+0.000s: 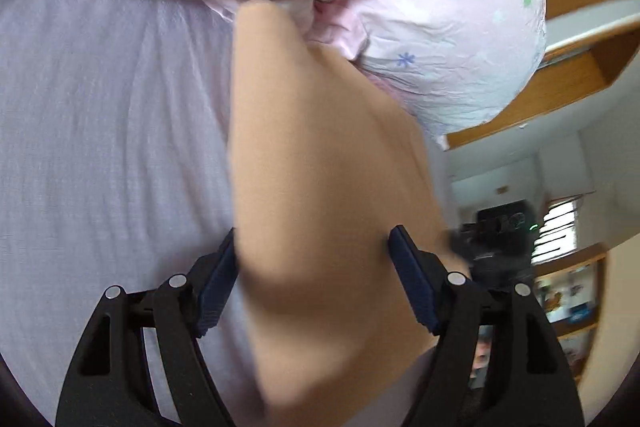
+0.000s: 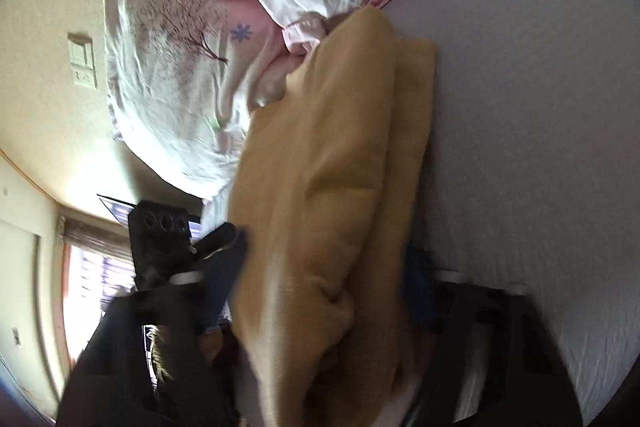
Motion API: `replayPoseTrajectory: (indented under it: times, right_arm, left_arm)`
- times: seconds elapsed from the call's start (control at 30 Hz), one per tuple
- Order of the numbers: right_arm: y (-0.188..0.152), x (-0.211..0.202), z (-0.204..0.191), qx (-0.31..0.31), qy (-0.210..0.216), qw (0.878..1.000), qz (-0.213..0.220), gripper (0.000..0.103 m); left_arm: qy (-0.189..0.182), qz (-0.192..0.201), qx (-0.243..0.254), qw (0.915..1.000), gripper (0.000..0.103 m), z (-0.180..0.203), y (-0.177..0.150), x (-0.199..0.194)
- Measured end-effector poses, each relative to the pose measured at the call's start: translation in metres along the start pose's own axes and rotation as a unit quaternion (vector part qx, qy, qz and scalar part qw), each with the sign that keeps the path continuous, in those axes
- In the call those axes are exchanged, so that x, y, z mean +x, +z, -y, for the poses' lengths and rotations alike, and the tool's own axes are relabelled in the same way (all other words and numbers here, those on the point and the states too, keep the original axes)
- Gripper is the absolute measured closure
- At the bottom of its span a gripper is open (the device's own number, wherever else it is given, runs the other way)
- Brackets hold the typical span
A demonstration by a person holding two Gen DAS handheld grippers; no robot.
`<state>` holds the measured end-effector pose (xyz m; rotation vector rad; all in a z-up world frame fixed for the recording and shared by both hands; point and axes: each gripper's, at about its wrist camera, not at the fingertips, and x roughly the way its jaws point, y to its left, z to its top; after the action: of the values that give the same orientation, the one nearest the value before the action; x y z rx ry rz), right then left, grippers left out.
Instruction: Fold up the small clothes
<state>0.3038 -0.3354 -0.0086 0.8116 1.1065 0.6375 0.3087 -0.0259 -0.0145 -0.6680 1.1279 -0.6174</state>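
The tan garment (image 1: 320, 211) is seen between the spread jaws of the left gripper (image 1: 312, 279), running toward 12 o'clock over the lavender sheet (image 1: 100, 147). Whether the blurred right gripper (image 2: 320, 291) grips the garment cannot be told. A floral quilt (image 2: 192, 75) is bunched at 11 o'clock.

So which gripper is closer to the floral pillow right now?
Hard to say. The left gripper and right gripper both straddle the tan cloth, similarly short of the pillow.
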Motion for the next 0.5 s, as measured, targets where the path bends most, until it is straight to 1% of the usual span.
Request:
replayPoseTrajectory:
  times: [0.03,0.07,0.13,0.17,0.3,0.33,0.37,0.4,0.43,0.47,0.5]
  right_arm:
    - [-0.001,0.002,0.002,0.012,0.018,1.000,0.002,0.066]
    - [-0.002,0.002,0.001,0.012,0.027,1.000,0.008,0.067]
    - [-0.007,0.003,-0.017,-0.016,0.031,0.999,0.018,0.068]
    - [-0.008,0.004,-0.026,-0.028,0.039,0.999,0.017,0.069]
    - [-0.017,0.028,-0.065,-0.082,0.058,0.995,0.002,0.069]
    - [-0.019,0.041,-0.073,-0.095,0.054,0.994,-0.006,0.069]
    - [-0.020,0.050,-0.077,-0.100,0.045,0.994,-0.011,0.069]
    - [-0.022,0.063,-0.079,-0.104,0.023,0.994,-0.018,0.065]
    - [-0.023,0.070,-0.080,-0.105,-0.002,0.994,-0.022,0.060]
    - [-0.024,0.078,-0.080,-0.104,-0.048,0.993,-0.026,0.058]
    - [-0.027,0.077,-0.079,-0.101,-0.065,0.993,-0.020,0.055]
  left_arm:
    - [-0.002,0.000,-0.006,1.0000,0.045,-0.001,-0.001,-0.002]
    - [-0.005,0.000,-0.012,0.9999,0.056,0.000,0.000,-0.002]
    - [-0.028,0.007,-0.012,0.9995,0.067,-0.005,-0.001,-0.015]
    - [-0.032,0.017,-0.006,0.9993,0.067,-0.004,-0.002,-0.027]
    - [-0.018,0.069,0.027,0.9971,0.067,-0.011,-0.015,-0.092]
    - [-0.003,0.086,0.033,0.9957,0.066,-0.016,-0.018,-0.109]
    - [0.011,0.092,0.034,0.9951,0.063,-0.020,-0.017,-0.113]
    - [0.039,0.098,0.036,0.9937,0.060,-0.026,-0.017,-0.118]
    - [0.079,0.107,0.037,0.9904,0.059,-0.034,-0.017,-0.122]
    - [0.108,0.111,0.034,0.9873,0.059,-0.040,-0.017,-0.123]
    - [0.123,0.117,0.030,0.9851,0.059,-0.046,-0.020,-0.129]
